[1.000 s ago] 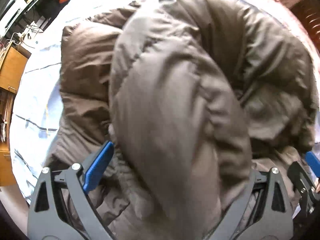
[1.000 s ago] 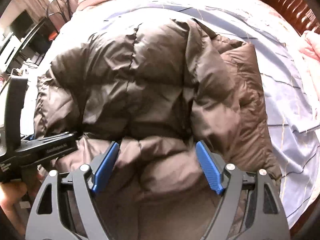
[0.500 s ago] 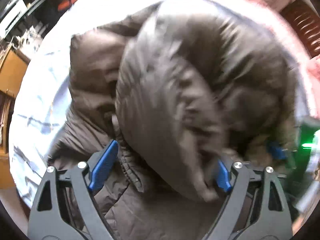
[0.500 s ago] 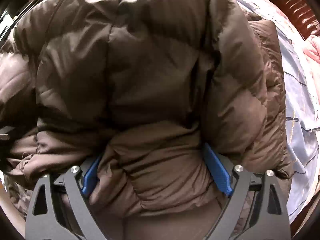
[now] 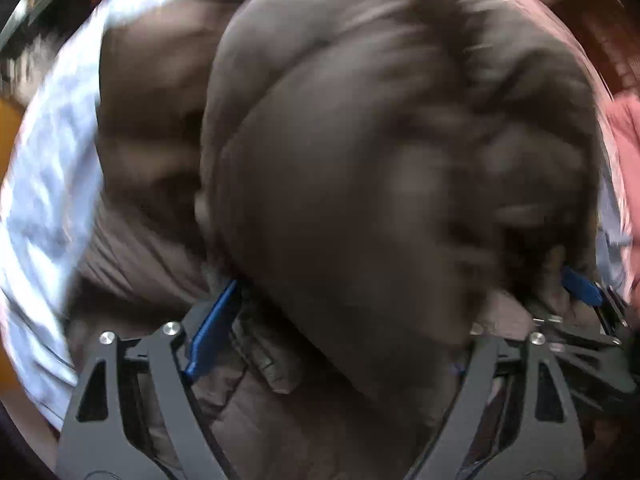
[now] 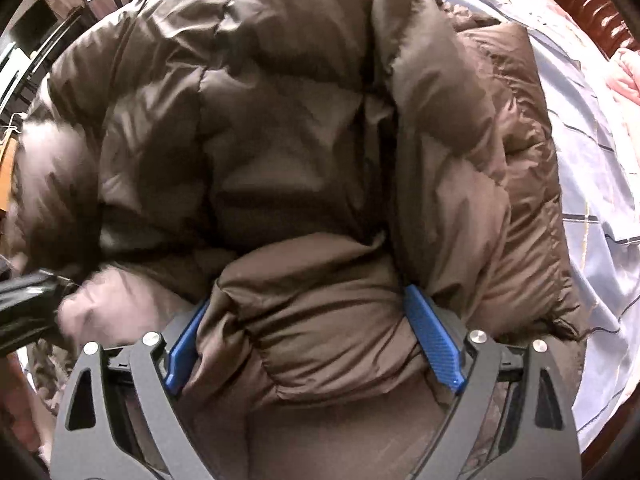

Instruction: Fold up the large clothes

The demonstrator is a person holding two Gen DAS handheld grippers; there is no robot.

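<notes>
A brown puffer jacket (image 6: 288, 128) lies bunched on a bed with a pale blue checked sheet (image 6: 592, 184). My right gripper (image 6: 316, 332) stands wide open with a thick fold of the jacket's lower edge bulging between its blue pads. In the left wrist view the jacket (image 5: 360, 168) is blurred and fills the frame. My left gripper (image 5: 340, 320) is also wide open, with jacket padding lying between its fingers and hiding the right pad. The right gripper's blue pad shows at the right edge of the left wrist view (image 5: 582, 286).
A dark wooden headboard (image 6: 592, 12) and pink bedding (image 6: 628, 72) lie at the far right. A chair and dark furniture (image 6: 48, 28) stand beyond the bed at the upper left. The left gripper's black body (image 6: 28, 300) shows at the left edge.
Both grippers have pushed forward into the jacket. The jacket bulk has risen and rolled away from me, now filling both views. The left view has become blurred with motion.
</notes>
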